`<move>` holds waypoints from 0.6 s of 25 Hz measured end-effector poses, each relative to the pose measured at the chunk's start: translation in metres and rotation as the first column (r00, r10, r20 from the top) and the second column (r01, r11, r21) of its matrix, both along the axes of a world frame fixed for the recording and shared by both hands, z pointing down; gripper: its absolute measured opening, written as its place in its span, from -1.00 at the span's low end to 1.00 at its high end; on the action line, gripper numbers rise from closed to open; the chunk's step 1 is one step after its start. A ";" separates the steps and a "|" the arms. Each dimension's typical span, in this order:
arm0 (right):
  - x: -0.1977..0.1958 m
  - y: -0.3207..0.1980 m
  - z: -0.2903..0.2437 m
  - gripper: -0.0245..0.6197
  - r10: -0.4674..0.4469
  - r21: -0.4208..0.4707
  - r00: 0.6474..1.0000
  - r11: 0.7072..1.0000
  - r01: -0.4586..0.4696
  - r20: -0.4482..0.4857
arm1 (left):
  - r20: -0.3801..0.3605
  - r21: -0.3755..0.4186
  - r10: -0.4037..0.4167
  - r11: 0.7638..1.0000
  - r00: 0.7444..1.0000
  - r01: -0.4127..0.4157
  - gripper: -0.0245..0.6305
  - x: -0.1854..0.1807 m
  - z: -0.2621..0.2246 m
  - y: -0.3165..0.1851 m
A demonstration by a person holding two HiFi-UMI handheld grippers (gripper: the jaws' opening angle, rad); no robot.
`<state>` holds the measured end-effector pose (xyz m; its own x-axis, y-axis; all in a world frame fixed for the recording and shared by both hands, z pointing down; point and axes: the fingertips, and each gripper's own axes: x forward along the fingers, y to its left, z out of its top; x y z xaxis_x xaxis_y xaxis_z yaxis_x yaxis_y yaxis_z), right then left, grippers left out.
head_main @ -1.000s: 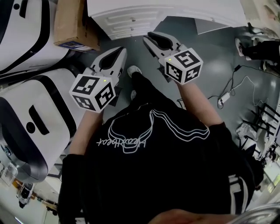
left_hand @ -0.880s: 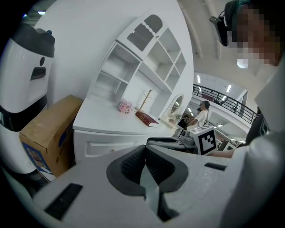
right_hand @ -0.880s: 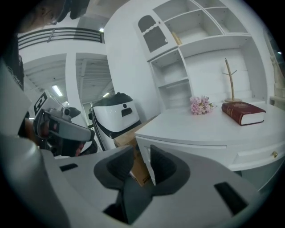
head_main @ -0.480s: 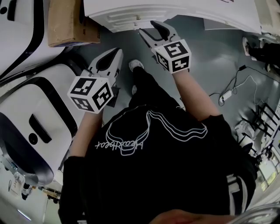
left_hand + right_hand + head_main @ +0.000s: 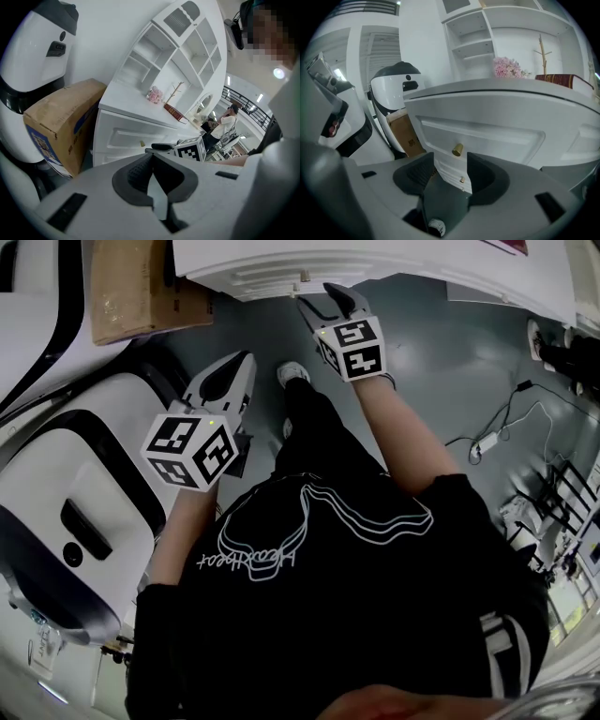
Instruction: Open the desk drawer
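Note:
The white desk [image 5: 375, 257] runs along the top of the head view, and its upper drawer front [image 5: 487, 136] carries a small brass knob [image 5: 457, 150]. My right gripper [image 5: 451, 161] has just been opening its jaws and is open. The knob sits just beyond its fingertips and nothing is pressed between the pads. In the head view my right gripper [image 5: 323, 304] is close up at the drawer front [image 5: 267, 279]. My left gripper [image 5: 246, 357] hangs lower and to the left, away from the desk. Its jaws [image 5: 152, 157] meet at the tips with nothing held.
A cardboard box [image 5: 141, 287] stands on the floor left of the desk, beside large white machine housings [image 5: 75, 484]. A lower drawer has a smaller knob [image 5: 461, 179]. Pink flowers [image 5: 508, 68] and a book [image 5: 562, 80] sit on the desktop. Cables and a power strip [image 5: 483, 442] lie on the floor at right.
Both grippers have moved up the picture toward the desk. The right one has come close to the drawer front and its jaws have spread wider. The left gripper stays shut.

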<state>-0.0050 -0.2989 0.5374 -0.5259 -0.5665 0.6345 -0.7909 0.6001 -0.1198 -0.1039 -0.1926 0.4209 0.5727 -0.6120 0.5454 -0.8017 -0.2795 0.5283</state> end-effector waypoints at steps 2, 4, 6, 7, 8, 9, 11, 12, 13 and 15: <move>-0.001 -0.004 0.010 -0.23 0.007 -0.007 1.000 1.000 -0.008 -0.019 | -0.001 -0.013 -0.013 1.000 1.000 0.013 -0.92 -0.005 0.007 -0.001; -0.002 -0.009 0.017 -0.23 0.016 -0.009 0.999 1.000 -0.017 -0.034 | -0.006 -0.022 -0.026 0.999 1.000 0.026 -0.92 -0.008 0.012 -0.002; -0.003 -0.014 0.023 -0.25 0.023 -0.010 0.999 1.000 -0.024 -0.045 | -0.009 -0.028 -0.037 0.999 0.999 0.037 -0.92 -0.011 0.016 -0.003; -0.004 -0.016 0.025 -0.26 0.028 -0.010 0.998 1.000 -0.029 -0.049 | -0.009 -0.031 -0.041 0.999 0.999 0.041 -0.92 -0.013 0.017 -0.004; -0.005 -0.017 0.027 -0.27 0.035 -0.009 0.998 0.999 -0.036 -0.052 | -0.009 -0.033 -0.045 0.998 0.999 0.044 -0.92 -0.015 0.019 -0.004; -0.006 -0.019 0.029 -0.28 0.043 -0.009 0.998 0.999 -0.043 -0.054 | -0.009 -0.035 -0.049 0.998 0.999 0.049 -0.92 -0.017 0.021 -0.004; -0.009 -0.022 0.031 -0.30 0.056 -0.007 0.997 0.998 -0.056 -0.056 | -0.012 -0.040 -0.060 0.997 0.998 0.059 -0.92 -0.021 0.024 -0.005; -0.009 -0.024 0.033 -0.30 0.061 -0.007 0.997 0.998 -0.062 -0.056 | -0.014 -0.043 -0.064 0.997 0.998 0.063 -0.92 -0.022 0.025 -0.005; -0.010 -0.025 0.034 -0.31 0.066 -0.007 0.996 0.998 -0.067 -0.056 | -0.013 -0.047 -0.065 0.997 0.998 0.064 -0.92 -0.023 0.027 -0.005; -0.011 -0.029 0.035 -0.34 0.077 -0.007 0.996 0.997 -0.077 -0.053 | -0.006 -0.055 -0.064 0.996 0.998 0.063 -0.92 -0.025 0.032 -0.003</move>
